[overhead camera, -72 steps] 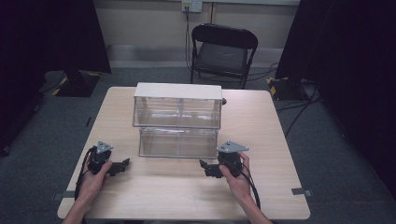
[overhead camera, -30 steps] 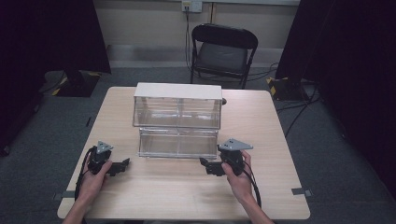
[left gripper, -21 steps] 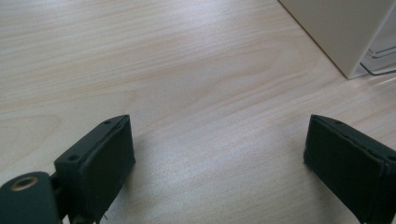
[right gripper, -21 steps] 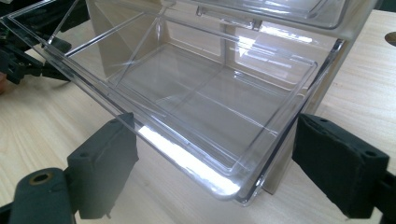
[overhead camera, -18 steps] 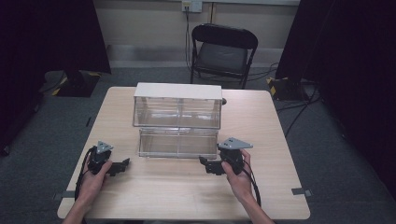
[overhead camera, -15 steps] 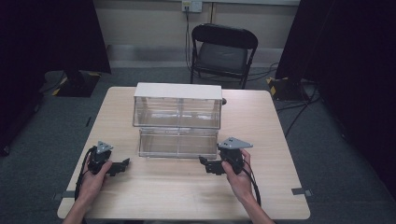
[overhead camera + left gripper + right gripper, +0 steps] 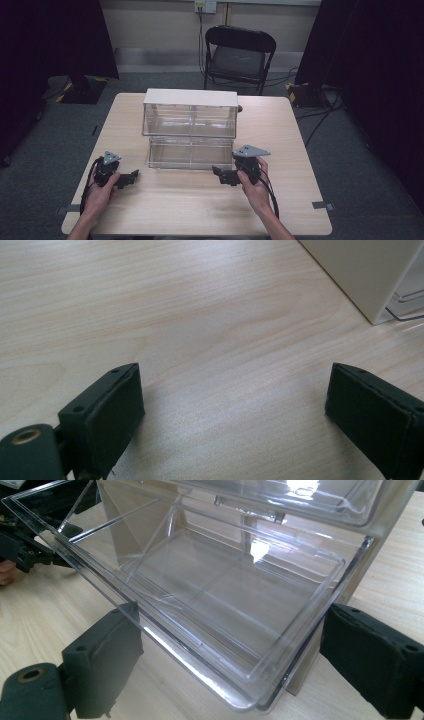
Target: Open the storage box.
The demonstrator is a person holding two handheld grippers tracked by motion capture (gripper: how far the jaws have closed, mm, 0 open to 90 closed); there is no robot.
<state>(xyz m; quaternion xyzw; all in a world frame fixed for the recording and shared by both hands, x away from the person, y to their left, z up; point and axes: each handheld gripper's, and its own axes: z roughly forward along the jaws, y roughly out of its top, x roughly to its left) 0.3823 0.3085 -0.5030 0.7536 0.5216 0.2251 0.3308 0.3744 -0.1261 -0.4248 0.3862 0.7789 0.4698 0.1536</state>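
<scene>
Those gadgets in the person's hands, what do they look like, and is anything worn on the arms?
Both are black handheld tools. The left gripper and right gripper each carry a grey three-cornered plate on top and trail a black cable. Each gripper's own view shows two blocky black jaws with flat matte pads and small screw holes; a brass-coloured ring sits near the left one. The forearms are bare, without sleeves.

We find no legible text, label, brand, number or sign here. The clear plastic drawer unit [image 7: 190,127], its pulled-out lower drawer [image 7: 210,605], the wooden table [image 7: 200,205] and the folding chair [image 7: 239,52] all carry none. The yellow-and-black striped markings [image 7: 292,90] on the floor bear no wording we can read.
</scene>
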